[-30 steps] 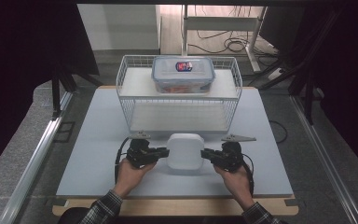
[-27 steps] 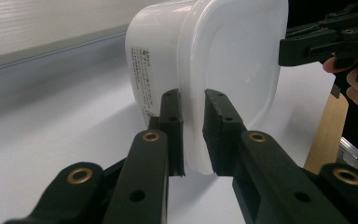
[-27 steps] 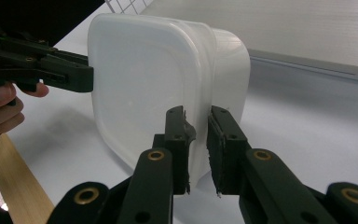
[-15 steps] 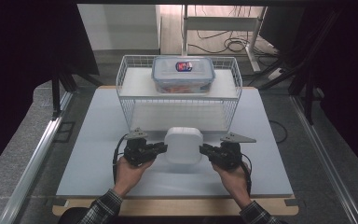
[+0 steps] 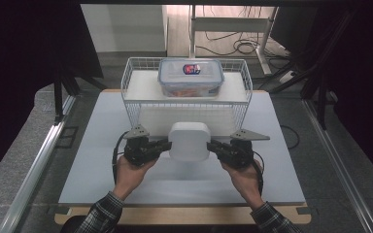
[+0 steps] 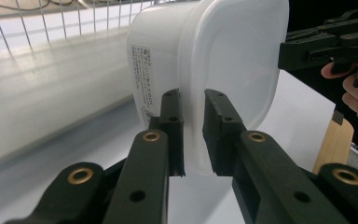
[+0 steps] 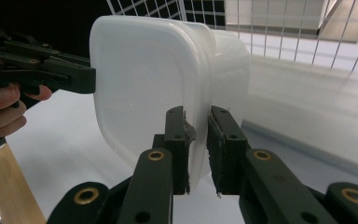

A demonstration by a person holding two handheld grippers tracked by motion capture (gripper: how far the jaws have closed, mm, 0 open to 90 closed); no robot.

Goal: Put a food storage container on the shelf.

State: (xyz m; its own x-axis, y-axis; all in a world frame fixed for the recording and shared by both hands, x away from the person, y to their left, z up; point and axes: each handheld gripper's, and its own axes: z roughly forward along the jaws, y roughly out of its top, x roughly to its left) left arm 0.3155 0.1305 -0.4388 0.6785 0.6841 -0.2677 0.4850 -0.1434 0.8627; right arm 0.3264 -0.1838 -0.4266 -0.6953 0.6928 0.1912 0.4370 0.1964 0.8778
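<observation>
Above the white table [image 5: 102,160], the white container [image 5: 189,141], pinched at its rim by left tool [image 5: 162,145] and right tool [image 5: 213,145], has risen toward the wire basket [image 5: 131,82].

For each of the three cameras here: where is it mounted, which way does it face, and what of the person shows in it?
High view: above the person's side, facing forward and down on the table; both forearms, left gripper and right gripper show.
Left gripper view: on the left gripper, looking along its jaws at the white container; the other hand shows beyond it.
Right gripper view: on the right gripper, facing the opposite way.
Shared: both gripper views show the white container's rim clamped and the wire basket behind.
</observation>
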